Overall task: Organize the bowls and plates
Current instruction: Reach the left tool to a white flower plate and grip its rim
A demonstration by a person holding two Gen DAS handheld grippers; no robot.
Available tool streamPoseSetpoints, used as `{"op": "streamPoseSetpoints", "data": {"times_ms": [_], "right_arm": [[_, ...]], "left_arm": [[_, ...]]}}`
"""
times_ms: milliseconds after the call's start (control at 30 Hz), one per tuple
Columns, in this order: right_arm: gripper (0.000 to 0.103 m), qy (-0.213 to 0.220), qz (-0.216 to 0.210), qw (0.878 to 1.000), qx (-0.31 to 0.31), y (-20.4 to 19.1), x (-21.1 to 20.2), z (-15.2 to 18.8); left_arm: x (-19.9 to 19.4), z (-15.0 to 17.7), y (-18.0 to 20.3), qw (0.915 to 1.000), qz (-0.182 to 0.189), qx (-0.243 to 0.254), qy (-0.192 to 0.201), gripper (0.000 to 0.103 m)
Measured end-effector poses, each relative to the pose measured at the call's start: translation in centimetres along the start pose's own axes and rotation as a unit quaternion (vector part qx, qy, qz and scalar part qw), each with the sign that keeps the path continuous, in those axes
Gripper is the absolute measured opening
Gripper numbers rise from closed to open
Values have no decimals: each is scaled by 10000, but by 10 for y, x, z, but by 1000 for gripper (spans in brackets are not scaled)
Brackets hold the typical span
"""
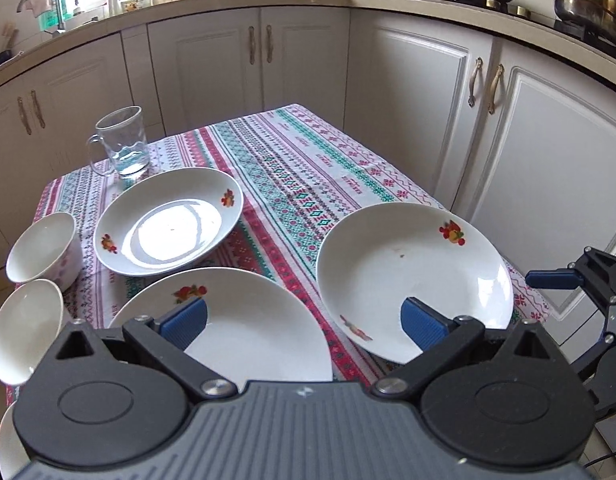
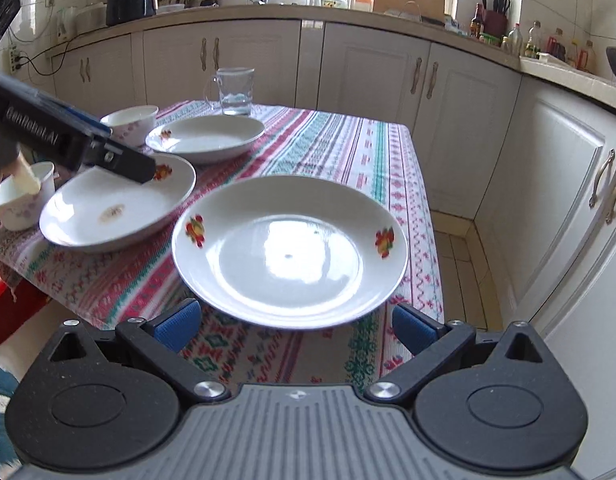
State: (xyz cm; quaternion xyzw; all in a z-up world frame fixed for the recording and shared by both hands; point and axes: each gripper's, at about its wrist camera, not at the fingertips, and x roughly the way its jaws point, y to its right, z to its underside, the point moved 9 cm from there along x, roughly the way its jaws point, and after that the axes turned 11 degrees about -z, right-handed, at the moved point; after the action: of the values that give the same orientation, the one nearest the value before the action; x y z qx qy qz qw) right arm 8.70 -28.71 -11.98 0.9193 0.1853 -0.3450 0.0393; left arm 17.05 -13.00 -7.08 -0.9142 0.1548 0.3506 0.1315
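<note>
Three white plates lay on the patterned tablecloth (image 2: 319,140), each right way up with its hollow facing the ceiling, and none stacked on another. The near plate (image 2: 290,250) sat at the cloth's front right corner, its rim apparently reaching past the table edge, which would leave its lip easy to pinch from the front. Just beside it on the left lay the middle plate (image 2: 116,212), and the far plate (image 2: 206,136) rested behind, near a glass mug (image 2: 235,90). Being round, the plates had no long axis; only their fruit decals marked a direction, the near plate's pair lying left to right across it. Several small bowls (image 1: 44,248) stood upright along the left edge, close together, probably awaiting nesting. The right gripper (image 2: 294,330) hovered in front of the near plate's rim with its jaws spread wide and nothing between them, seemingly lined up to take that rim. The left gripper (image 1: 304,322) hung over the middle plate, likewise wide and empty. Judging by this, sorting had hardly begun.
</note>
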Motion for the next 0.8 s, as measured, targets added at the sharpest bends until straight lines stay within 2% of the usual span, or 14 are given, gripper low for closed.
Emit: {"op": "streamPoseSetpoints", "data": {"times_ms": [300,633,700,800], "right_arm": [[103,-186,-226,9996,17,14,26,17],[103,139,-520,9983,-206,21,30,18],[103,161,-585,9978,-253,20,30,17],[103,166,-684,9970,-325,21,32,15]], "left_arm": [[41,-15,30,9978,263,528,-311,102],[82,-34,58,9908,651,1039,-575,99],[89,-37,64,9885,730,1170,-618,90],[101,-38,70,9858,835,1238,-770,87]]}}
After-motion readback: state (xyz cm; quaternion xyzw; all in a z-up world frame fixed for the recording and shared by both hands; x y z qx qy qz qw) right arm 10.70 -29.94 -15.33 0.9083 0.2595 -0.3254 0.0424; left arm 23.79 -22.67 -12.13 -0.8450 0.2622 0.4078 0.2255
